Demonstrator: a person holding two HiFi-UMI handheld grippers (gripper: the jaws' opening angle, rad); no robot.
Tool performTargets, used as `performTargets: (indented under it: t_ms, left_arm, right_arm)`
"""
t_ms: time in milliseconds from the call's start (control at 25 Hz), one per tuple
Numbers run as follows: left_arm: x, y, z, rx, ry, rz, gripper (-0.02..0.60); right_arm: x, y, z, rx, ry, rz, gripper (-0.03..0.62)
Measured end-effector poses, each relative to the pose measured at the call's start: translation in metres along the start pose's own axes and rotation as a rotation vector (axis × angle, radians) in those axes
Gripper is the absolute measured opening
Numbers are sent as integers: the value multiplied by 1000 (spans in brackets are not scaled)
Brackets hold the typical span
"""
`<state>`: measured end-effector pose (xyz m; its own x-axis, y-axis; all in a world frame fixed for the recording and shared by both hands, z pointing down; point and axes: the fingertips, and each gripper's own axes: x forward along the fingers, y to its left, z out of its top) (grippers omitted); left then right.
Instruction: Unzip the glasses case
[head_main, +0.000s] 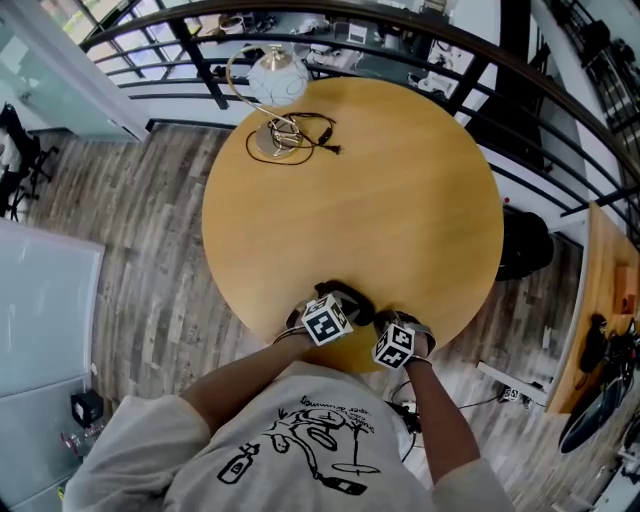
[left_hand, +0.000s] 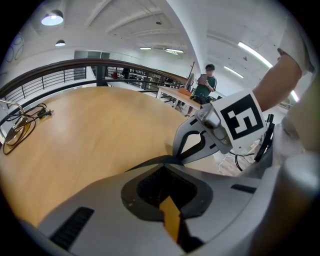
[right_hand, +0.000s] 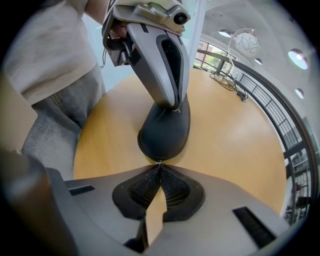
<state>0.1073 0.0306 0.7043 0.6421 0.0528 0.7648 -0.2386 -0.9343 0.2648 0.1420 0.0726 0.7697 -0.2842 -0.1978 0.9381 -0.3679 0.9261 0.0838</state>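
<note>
A black glasses case (right_hand: 165, 129) lies on the round wooden table (head_main: 400, 200), close to its near edge in the head view (head_main: 347, 297). My left gripper (right_hand: 172, 104) comes down on the case's far end and is shut on it. In its own view only a thin dark rim of the case (left_hand: 145, 162) shows at its closed jaws (left_hand: 167, 165). My right gripper (right_hand: 160, 167) is shut at the case's near tip, pinching the small metal zipper pull (right_hand: 159, 162). In the left gripper view the right gripper (left_hand: 176, 154) reaches in from the right. The zip line looks closed.
A lamp with a white globe (head_main: 277, 80) and a coiled black cable (head_main: 300, 135) stand at the table's far side. A dark railing (head_main: 400, 40) curves behind the table. A person (left_hand: 205, 82) stands far off by other desks.
</note>
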Motion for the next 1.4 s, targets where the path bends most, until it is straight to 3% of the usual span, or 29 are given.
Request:
performTargets:
  t_ms: [720,960,1400]
  left_arm:
    - [-19,-9,-24,-16,71,20,6]
    - [-24,-12,-36,-45,44,49,6]
    - [-23,-11,-37,-59,18,32,6]
  right_arm:
    - [-2,53,25,9,-31,99,23]
    - [2,71,36,-49,-27,138,23]
    - [4,57,28,-57,-24,104,23]
